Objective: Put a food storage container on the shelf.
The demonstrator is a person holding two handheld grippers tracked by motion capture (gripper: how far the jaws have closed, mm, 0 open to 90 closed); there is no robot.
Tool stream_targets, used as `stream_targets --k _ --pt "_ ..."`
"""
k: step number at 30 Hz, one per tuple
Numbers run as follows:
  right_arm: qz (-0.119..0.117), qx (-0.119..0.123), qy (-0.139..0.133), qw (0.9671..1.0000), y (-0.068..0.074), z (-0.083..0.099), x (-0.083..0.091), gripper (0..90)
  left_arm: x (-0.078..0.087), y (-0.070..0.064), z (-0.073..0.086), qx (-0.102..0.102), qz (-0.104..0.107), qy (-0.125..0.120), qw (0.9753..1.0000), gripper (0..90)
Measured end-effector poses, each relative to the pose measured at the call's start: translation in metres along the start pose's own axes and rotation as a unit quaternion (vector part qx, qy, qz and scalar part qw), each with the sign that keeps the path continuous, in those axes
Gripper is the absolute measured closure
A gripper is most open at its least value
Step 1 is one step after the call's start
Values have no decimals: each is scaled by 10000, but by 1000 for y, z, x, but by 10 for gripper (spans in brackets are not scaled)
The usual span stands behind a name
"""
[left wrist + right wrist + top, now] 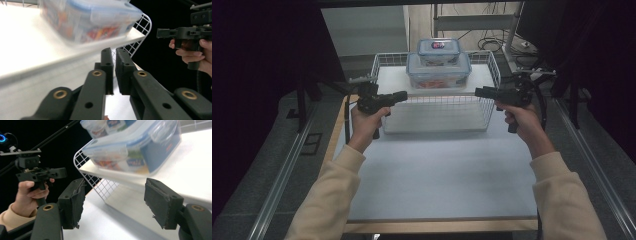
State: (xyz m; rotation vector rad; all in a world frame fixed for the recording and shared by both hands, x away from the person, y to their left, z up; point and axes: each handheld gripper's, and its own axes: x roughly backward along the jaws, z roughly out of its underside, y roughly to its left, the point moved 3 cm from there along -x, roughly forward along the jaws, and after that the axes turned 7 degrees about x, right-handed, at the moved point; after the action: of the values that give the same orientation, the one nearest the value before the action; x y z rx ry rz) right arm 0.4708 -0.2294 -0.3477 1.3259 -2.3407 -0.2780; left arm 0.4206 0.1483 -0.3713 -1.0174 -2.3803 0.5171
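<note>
left gripper: black two-jaw left gripper (403,94) held in the air at the left front corner of the white wire basket (384,62), jaws nearly together with a thin gap, nothing between them (114,71); clenched, not touching anything
right gripper: black two-jaw right gripper (478,92) held in the air at the basket's right front corner, jaws spread wide and released, nothing between them (117,203)
hands: person's left hand (364,121) and right hand (521,120) grip the handles, cream sleeves come in from the bottom
large box: clear plastic food box with blue-rimmed clip lid (438,71), colourful packets inside, sits on the white shelf board (392,80) laid over the basket, between the two grippers and behind them; blurred in the left gripper view (85,18)
small box: smaller clear plastic box with blue-rimmed lid (439,51) stacked on top of the large box (105,126)
table: white tabletop (437,175) with wooden edge, basket stands at its far end
</note>
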Motion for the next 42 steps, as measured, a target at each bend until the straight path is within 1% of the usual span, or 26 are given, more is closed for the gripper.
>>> stream_targets --k 1,3,5,7,8,9,10,12,13,15,16,18,20,22,23,25,27,30,32,35,37,39,42 --pt "-11 26 22 10000 1 4 2 324 3 2 6 13 -29 -44 10000 786" --pt "-18 95 15 10000 3 12 5 324 9 5 18 -4 -33 -102 9999 750" --pt "-39 157 5 9999 5 23 9 322 14 7 29 24 -34 -133 9999 700" --pt "-64 185 -23 9998 8 36 15 320 20 8 44 105 -63 -155 9998 621" --pt "-67 211 -36 9997 10 42 18 319 22 9 49 97 -82 -167 9998 586" --pt "-39 251 -31 9997 10 47 20 318 25 9 59 102 -135 -153 9997 542" --pt "28 339 -11 9994 12 56 23 317 26 10 64 101 -180 -127 9997 496" --pt "104 420 69 9990 13 70 26 313 28 13 83 169 -230 -57 9996 419" --pt "152 458 132 9987 14 81 28 312 29 15 91 214 -229 -14 9995 391" --pt "191 480 252 9983 14 98 30 308 29 19 107 272 -231 93 9993 359" --pt "201 484 280 9982 14 107 31 307 29 21 114 267 -273 141 9992 347" --pt "198 438 355 9982 14 122 32 303 29 25 126 346 -304 219 9987 336" --pt "194 382 418 9982 13 137 33 303 28 30 137 354 -411 360 9979 323" --pt "255 377 578 9973 10 149 32 301 28 34 148 395 -462 423 9973 314" --pt "320 391 658 9965 9 155 32 302 27 37 155 415 -518 511 9965 313" --pt "394 324 704 9962 5 166 31 303 26 39 164 359 -659 636 9951 303" --pt "403 189 755 9962 1 175 28 303 25 39 168 289 -716 707 9945 302" --pt "459 194 812 9955 -1 181 26 302 24 39 169 296 -678 676 9950 296" --pt "456 191 733 9961 1 179 28 302 24 40 169 297 -688 676 9949 294" --pt "483 309 627 9964 2 177 30 296 25 44 169 354 -730 670 9944 292" --pt "525 389 647 9958 1 178 31 296 25 46 169 386 -781 658 9940 289" --pt "526 385 690 9955 1 178 31 294 24 48 169 427 -799 675 9936 289" --pt "534 448 741 9948 1 180 29 280 23 49 170 395 -823 747 9930 284"
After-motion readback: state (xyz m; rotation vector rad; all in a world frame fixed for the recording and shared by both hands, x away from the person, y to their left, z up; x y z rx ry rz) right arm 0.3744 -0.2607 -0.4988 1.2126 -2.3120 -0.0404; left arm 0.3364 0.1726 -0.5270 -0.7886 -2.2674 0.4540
